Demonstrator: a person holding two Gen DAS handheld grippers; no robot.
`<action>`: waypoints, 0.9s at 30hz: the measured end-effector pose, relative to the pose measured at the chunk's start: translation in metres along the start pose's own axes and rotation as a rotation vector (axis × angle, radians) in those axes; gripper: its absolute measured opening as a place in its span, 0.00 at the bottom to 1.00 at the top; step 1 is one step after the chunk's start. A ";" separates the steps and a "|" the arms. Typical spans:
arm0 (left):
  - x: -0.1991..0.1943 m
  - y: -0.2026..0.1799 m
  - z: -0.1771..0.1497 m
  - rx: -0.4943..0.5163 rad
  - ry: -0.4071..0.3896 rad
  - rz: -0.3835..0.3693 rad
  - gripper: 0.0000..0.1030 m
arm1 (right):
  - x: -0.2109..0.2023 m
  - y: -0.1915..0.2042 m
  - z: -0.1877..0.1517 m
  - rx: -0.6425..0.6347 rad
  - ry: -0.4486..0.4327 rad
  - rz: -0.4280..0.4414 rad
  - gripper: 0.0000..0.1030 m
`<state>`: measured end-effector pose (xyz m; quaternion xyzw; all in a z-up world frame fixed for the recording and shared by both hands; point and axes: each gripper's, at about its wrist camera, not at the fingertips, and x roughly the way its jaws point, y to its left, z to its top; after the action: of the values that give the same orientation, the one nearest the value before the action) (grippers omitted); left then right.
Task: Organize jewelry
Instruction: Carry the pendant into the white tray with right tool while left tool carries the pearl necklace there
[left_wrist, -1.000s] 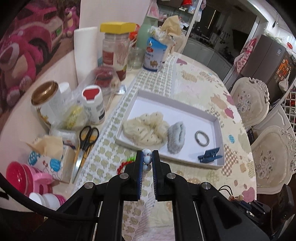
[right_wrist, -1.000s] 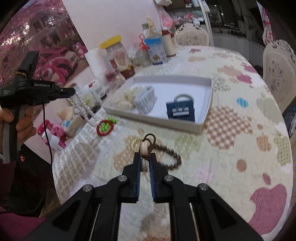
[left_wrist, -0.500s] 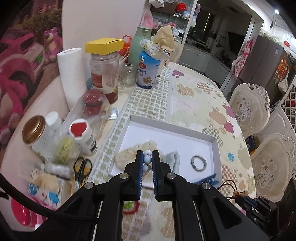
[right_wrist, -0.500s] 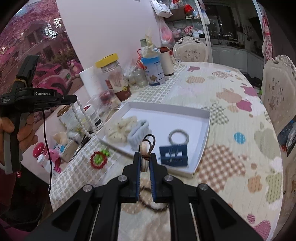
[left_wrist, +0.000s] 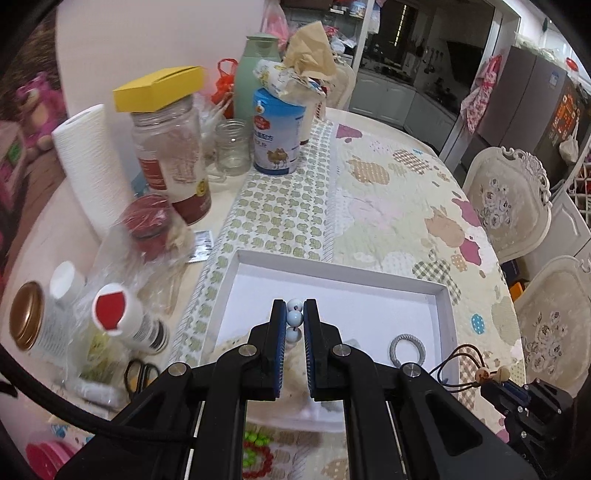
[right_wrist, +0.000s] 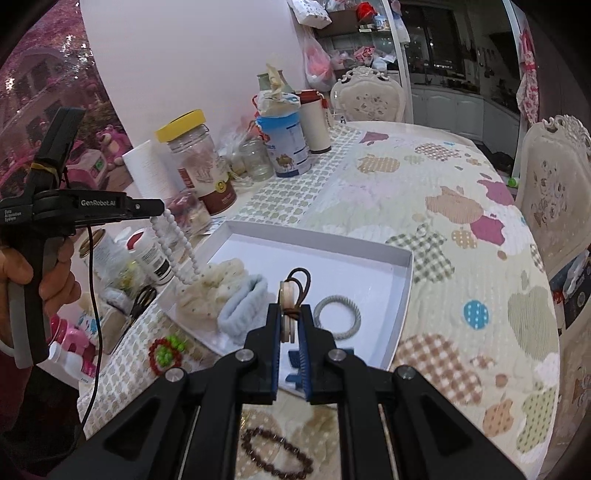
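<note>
Both hands have risen off the bench and forward over the white tray (right_wrist: 402, 295). Left fingers (left_wrist: 294, 317) are clamping the pearl strand (right_wrist: 173, 247), now dangling above the cream scrunchie (right_wrist: 214, 291). Right fingers (right_wrist: 290, 325) are pinching the wooden-disc cord (right_wrist: 291, 291) at frame centre. Drop-off looks imminent.
</note>
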<state>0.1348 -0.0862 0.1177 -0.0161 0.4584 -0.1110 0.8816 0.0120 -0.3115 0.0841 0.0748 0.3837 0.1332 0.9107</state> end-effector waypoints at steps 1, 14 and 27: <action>0.004 -0.002 0.003 0.006 0.002 -0.002 0.08 | 0.002 0.000 0.002 -0.002 0.002 -0.003 0.09; 0.067 -0.015 0.023 0.022 0.079 -0.064 0.08 | 0.060 -0.019 0.028 0.013 0.115 -0.033 0.09; 0.129 0.030 -0.009 -0.045 0.188 0.015 0.08 | 0.147 -0.045 0.041 0.082 0.288 0.042 0.09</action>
<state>0.2042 -0.0832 0.0045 -0.0220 0.5418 -0.0951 0.8348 0.1484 -0.3118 0.0019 0.1004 0.5138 0.1459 0.8395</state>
